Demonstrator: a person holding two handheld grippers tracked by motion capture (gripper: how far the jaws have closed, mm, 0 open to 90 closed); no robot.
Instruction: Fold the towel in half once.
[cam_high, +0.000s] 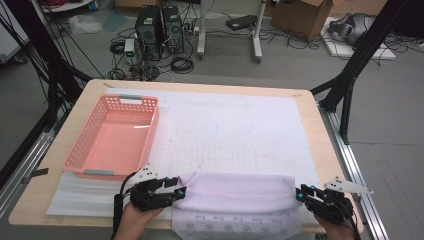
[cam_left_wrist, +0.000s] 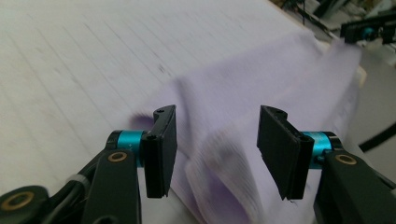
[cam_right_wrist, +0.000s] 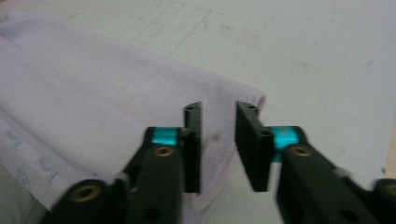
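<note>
High view, cloth: lilac towel folded along near table edge, printed hem hanging over the front.
High view, left gripper: at towel's left end, held by a hand entering from below.
High view, right gripper: at towel's right end, tips touching the fold.
High view, surroundings: pink basket on the left of the white gridded mat, just beyond left gripper, apart from towel; mat stretch ahead of the towel bare. Computer towers and cables on floor beyond table.
Left gripper view: jaws spread wide, rumpled towel lying between and below them, not pinched. Other gripper far off at top right.
Right gripper view: jaws parted with a narrow gap, poised over towel's stitched corner, gripping nothing.
</note>
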